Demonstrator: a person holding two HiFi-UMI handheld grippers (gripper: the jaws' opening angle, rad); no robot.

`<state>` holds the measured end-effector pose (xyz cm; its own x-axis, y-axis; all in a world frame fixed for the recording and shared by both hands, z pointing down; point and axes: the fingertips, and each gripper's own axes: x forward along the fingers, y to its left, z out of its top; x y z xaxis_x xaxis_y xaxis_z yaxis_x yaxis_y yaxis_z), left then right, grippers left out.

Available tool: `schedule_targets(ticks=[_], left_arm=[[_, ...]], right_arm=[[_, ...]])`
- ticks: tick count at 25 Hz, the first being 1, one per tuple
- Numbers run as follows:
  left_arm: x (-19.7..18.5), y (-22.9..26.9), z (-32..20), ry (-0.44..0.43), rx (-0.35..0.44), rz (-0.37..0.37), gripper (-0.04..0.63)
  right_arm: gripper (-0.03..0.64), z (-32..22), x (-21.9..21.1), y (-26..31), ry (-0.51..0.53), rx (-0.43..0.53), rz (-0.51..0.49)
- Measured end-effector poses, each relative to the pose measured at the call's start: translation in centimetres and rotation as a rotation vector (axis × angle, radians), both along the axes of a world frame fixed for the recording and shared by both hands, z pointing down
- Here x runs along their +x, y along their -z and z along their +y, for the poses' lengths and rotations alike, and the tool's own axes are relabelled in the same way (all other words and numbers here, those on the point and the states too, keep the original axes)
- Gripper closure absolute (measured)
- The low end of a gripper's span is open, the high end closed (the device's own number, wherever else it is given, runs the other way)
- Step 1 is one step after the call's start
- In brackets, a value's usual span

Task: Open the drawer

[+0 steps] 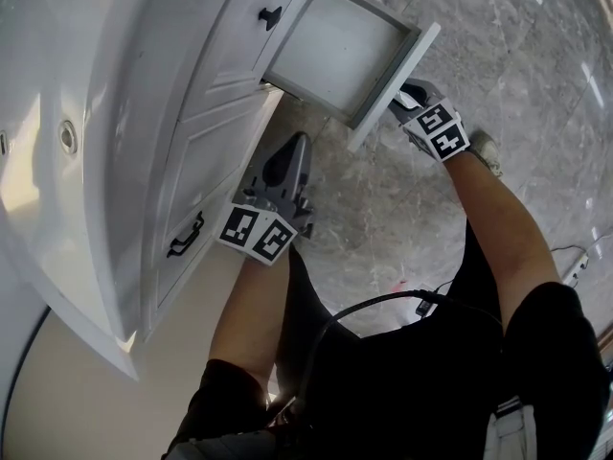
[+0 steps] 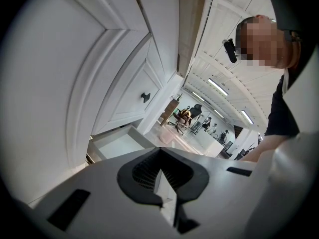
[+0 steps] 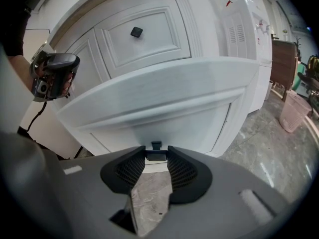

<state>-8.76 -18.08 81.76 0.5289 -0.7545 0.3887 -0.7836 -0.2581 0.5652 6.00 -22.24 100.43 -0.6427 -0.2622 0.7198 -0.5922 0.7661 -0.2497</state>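
Being clamped by the right gripper [image 1: 412,96]: the white drawer's [image 1: 393,89] small dark knob [image 3: 156,157].
The left gripper's [image 2: 160,150] ribbed pads [image 2: 144,171] are being pressed together, empty.

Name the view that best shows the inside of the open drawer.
The head view: it looks down into the pulled-out drawer, showing its floor and walls. The left gripper view catches only part of its inside. The right gripper view shows just its front panel, with its handle held by the right gripper.

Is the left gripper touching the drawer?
No, the left gripper hangs apart from the open drawer, with floor showing between them.
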Motion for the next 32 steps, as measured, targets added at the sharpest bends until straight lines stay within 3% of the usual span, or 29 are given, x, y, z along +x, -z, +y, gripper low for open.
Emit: schedule_targets(ticks=[7,17,20,23,27,32], left_arm=[[-0.6,0.6,0.0,0.012,0.012,-0.002,0.595],[-2.3,7.3,1.8,0.027,0.069,-0.046,0.595],[-2.8,11.6,3.2,0.028,0.091,-0.049,0.595],[-3.6,16.9,3.5,0.037,0.135,-0.08,0.595],[-4.7,24.7,4.8,0.059,0.179,-0.121,0.595],[-7.8,35.1,7.3,0.132,0.229,-0.152,0.595]], right_arm=[[0.477,-0.2,0.1,-0.4,0.005,-0.006,-0.025],[0.459,2.1,2.1,4.6,0.038,-0.036,0.083],[0.459,3.2,2.7,9.7,0.045,-0.03,0.079],[0.46,1.0,1.5,16.8,0.071,0.034,0.03],[0.476,-1.5,-2.1,28.5,0.146,0.124,-0.072],[0.551,-0.3,-8.3,43.4,0.288,0.206,-0.218]])
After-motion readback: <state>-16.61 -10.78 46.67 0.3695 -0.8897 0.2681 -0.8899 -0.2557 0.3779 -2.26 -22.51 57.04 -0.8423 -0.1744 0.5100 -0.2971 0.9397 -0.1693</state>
